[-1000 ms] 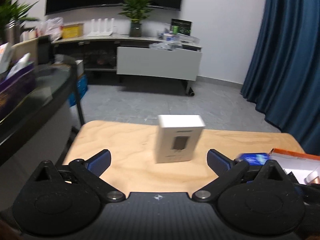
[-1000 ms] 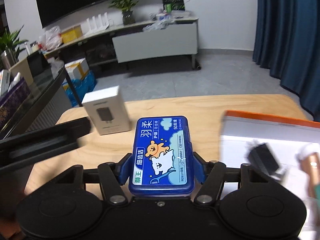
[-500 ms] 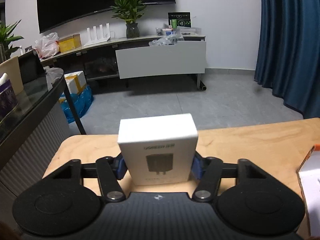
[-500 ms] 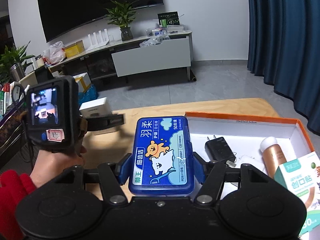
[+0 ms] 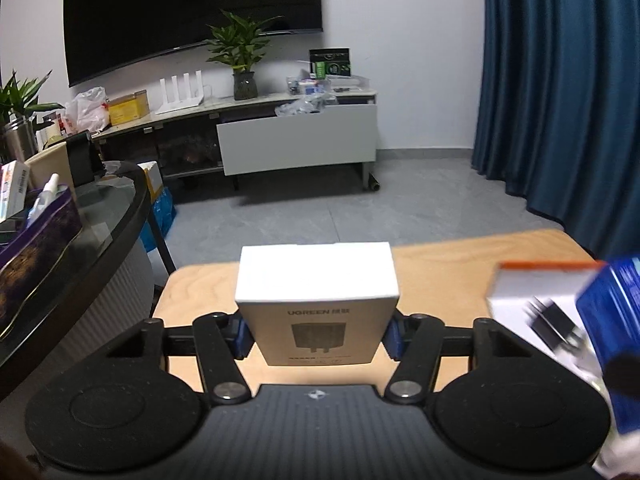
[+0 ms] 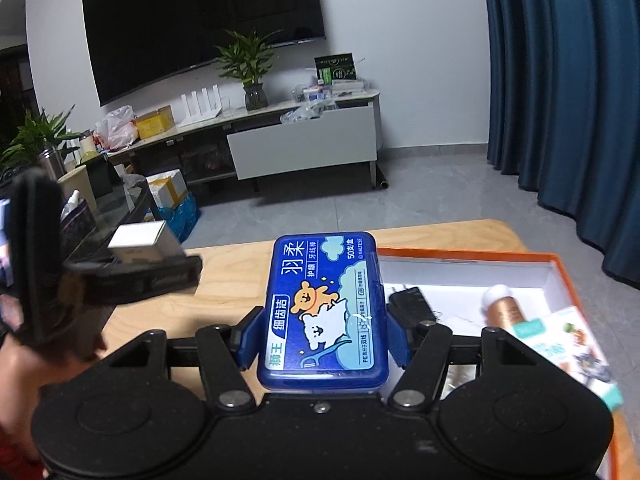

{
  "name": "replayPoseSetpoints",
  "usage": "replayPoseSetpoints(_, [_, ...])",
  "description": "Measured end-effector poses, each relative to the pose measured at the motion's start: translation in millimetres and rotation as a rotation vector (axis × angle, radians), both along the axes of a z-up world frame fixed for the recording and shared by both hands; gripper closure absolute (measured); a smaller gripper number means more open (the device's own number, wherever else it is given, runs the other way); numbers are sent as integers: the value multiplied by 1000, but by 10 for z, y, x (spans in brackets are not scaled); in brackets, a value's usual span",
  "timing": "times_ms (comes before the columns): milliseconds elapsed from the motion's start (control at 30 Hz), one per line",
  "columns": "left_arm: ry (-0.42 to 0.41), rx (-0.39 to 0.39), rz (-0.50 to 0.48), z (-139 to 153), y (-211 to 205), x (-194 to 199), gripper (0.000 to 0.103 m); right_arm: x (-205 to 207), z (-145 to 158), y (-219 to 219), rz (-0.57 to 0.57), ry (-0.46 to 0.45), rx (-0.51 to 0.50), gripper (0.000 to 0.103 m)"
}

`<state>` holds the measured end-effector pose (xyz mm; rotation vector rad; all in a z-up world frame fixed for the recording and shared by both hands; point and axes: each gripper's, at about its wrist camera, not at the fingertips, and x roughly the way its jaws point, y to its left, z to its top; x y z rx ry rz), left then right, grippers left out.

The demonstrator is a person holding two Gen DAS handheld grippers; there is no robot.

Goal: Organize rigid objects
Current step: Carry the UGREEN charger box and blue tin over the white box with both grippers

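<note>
My left gripper (image 5: 318, 332) has its fingers (image 5: 240, 334) closed on the sides of a white charger box (image 5: 318, 304), which stands upright between them with its printed face toward the camera. The box sits over the left part of the wooden surface (image 5: 440, 276), near its far edge; I cannot tell whether its base touches the wood or is lifted clear. In the right wrist view the same white box (image 6: 140, 242) shows at the left, clamped in the left gripper (image 6: 152, 272), with my hand (image 6: 48, 360) wrapped around the grip below it.

My right gripper (image 6: 322, 340) has its fingers (image 6: 250, 336) pressed against the long sides of a blue floss case (image 6: 324, 312), lying flat with its cartoon label up. The case is held above the left edge of an orange-rimmed tray (image 6: 560, 276) that rests on the right part of the surface. In the left wrist view that blue case (image 5: 616, 332) appears blurred at the right edge, in front of the tray (image 5: 548, 266).

Inside the tray I see a black plug adapter (image 6: 412, 302) just beside the case, a copper-coloured bottle with a white cap (image 6: 504, 308) lying further right, and a teal and white packet (image 6: 568, 348) leaning at the near right side.

Beyond the surface lie grey floor, a low media cabinet (image 6: 304, 148) with a potted plant (image 6: 248, 64) on top, a dark screen on the wall and blue curtains (image 6: 560, 100).
</note>
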<state>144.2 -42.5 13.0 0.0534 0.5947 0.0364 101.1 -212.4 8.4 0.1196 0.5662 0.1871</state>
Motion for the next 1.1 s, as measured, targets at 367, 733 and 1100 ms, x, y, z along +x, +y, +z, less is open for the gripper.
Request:
replayPoseSetpoints(367, [41, -90, -53, 175, -411, -677, 43, -690, 177, -500, -68, -61, -18, 29])
replayPoseSetpoints(733, [0, -118, -133, 260, -773, -1135, 43, -1184, 159, -928, -148, -97, -8, 29])
replayPoseSetpoints(1100, [-29, -108, -217, 249, -1045, -1362, 43, -1380, 169, -1115, -192, -122, -6, 29])
